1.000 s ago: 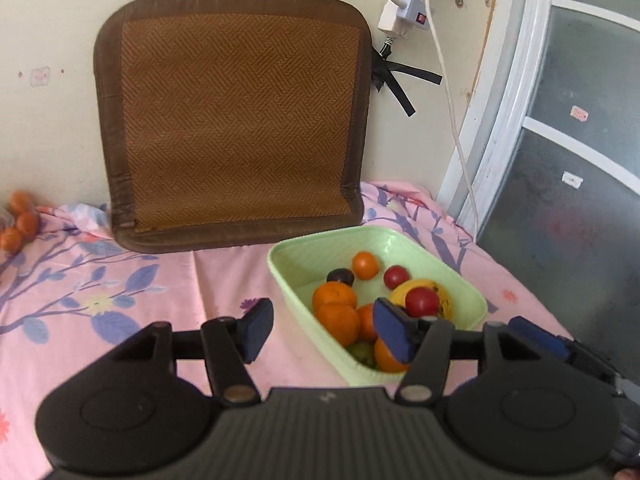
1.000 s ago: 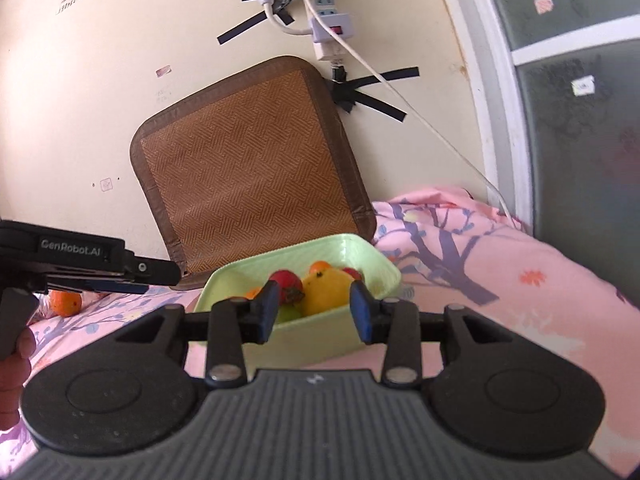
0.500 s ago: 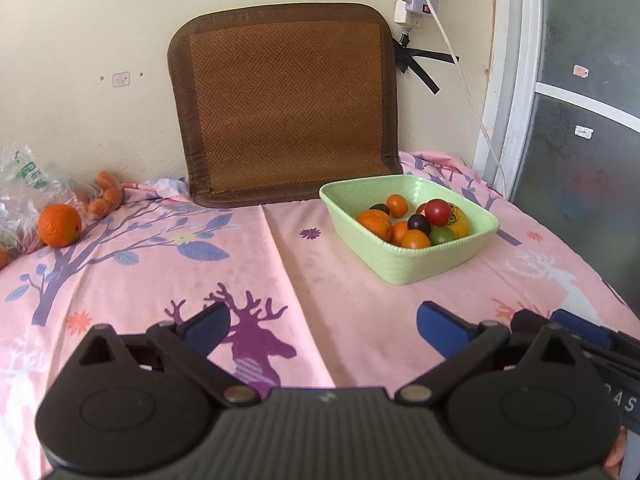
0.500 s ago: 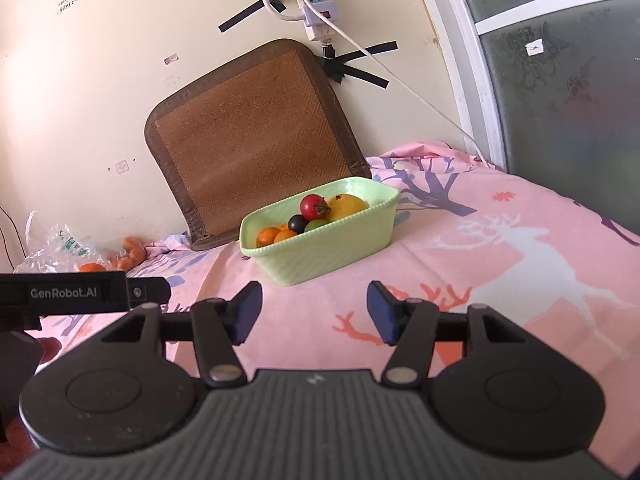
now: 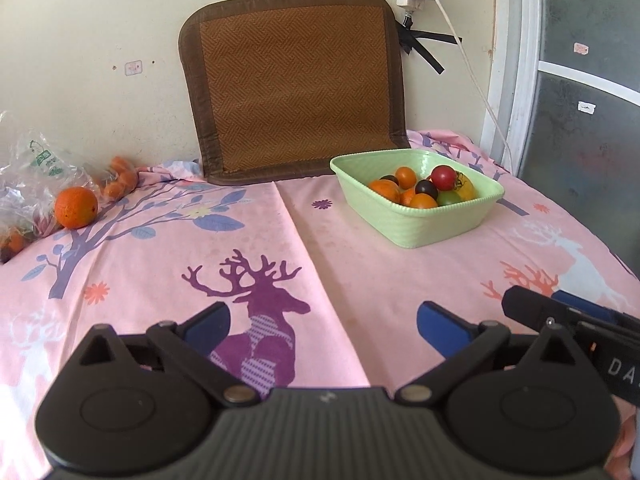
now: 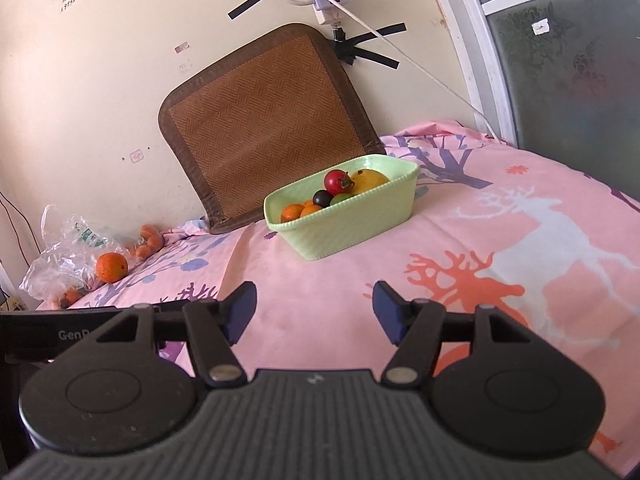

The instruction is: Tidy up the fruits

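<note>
A pale green basket [image 5: 404, 226] [image 6: 352, 222] stands on the pink cloth and holds several fruits: oranges, a red tomato [image 5: 443, 176] [image 6: 336, 181], a dark plum and a yellow fruit. A loose orange [image 5: 76, 207] [image 6: 111, 267] lies at the far left beside a clear plastic bag [image 5: 28, 176] [image 6: 66, 252] with small orange fruits. My left gripper [image 5: 322, 328] is open and empty, low over the cloth near the front. My right gripper [image 6: 314, 312] is open and empty, also well short of the basket.
A brown woven seat mat [image 5: 296, 84] [image 6: 260, 120] leans on the wall behind the basket. A power strip with a white cable [image 5: 460, 40] hangs on the wall. A glass door [image 5: 584, 100] closes the right side. The right gripper's body [image 5: 576, 320] shows at the left view's edge.
Both grippers have pulled back from the basket toward the table's front and opened wider. The basket and its fruits have stayed in place.
</note>
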Demonstrator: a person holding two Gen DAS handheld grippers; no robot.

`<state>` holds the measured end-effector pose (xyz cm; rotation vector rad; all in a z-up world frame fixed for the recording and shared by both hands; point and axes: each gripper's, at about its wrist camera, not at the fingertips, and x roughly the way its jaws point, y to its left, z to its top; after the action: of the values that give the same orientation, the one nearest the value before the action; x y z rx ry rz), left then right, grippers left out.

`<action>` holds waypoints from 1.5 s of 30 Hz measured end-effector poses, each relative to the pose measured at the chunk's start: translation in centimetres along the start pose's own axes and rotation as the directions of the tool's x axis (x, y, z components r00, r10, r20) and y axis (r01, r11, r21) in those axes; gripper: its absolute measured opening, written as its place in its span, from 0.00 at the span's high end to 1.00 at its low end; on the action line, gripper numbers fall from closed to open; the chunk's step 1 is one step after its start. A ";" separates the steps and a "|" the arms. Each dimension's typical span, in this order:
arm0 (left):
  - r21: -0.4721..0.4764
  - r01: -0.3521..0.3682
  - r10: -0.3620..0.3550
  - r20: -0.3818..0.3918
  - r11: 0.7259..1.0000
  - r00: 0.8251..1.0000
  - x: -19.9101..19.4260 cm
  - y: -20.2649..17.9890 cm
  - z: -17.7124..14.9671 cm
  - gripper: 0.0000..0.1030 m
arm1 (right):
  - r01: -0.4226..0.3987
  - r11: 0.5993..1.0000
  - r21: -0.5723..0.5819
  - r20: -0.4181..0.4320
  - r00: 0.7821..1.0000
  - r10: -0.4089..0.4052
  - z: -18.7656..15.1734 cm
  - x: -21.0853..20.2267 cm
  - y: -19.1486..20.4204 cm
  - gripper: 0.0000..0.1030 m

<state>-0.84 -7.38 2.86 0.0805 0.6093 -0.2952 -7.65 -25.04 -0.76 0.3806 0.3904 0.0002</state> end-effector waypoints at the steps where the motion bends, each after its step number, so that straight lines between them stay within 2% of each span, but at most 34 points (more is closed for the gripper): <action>1: 0.002 -0.006 0.006 0.003 1.000 1.000 0.0 0.0 0.0 0.00 | 0.002 1.000 0.002 0.000 1.000 -0.002 0.0 0.0 0.0 0.35; 7: 0.005 -0.034 0.034 0.005 0.999 0.999 0.1 0.2 -0.2 0.00 | 0.010 1.000 0.011 -0.002 1.000 -0.010 -0.1 0.1 -0.2 0.35; 11: -0.001 -0.048 0.048 -0.007 0.999 0.999 0.5 0.4 -0.3 0.00 | 0.019 0.999 0.026 -0.004 1.000 -0.019 -0.1 0.2 -0.5 0.29; 24: 0.018 -0.116 0.116 -0.025 0.993 0.993 1.1 0.5 -0.7 0.00 | 0.025 0.999 0.045 -0.015 1.000 -0.025 -0.3 0.5 -0.8 0.28; 28: 0.027 -0.142 0.142 -0.001 0.989 0.990 0.7 0.4 -0.6 0.00 | 0.027 0.998 0.048 -0.015 1.000 -0.026 -0.3 0.5 -0.9 0.28; 31: 0.036 -0.165 0.163 0.046 0.986 0.986 -0.1 0.3 -0.5 0.00 | 0.027 0.998 0.050 -0.015 1.000 -0.027 -0.3 0.5 -0.9 0.28; 39: 0.052 -0.156 0.152 0.071 0.986 0.986 -0.6 0.0 -0.3 0.00 | 0.030 0.998 0.055 -0.019 0.999 -0.029 -0.3 0.6 -1.0 0.27; 45: 0.067 -0.148 0.145 0.051 0.987 0.988 -0.1 -0.3 -0.6 0.00 | 0.034 0.998 0.052 -0.017 0.999 -0.033 -0.4 0.6 -1.1 0.27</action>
<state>-1.33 -7.56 2.42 0.1854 0.5442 -0.1754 -7.31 -25.84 -1.69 0.4260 0.4130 -0.0398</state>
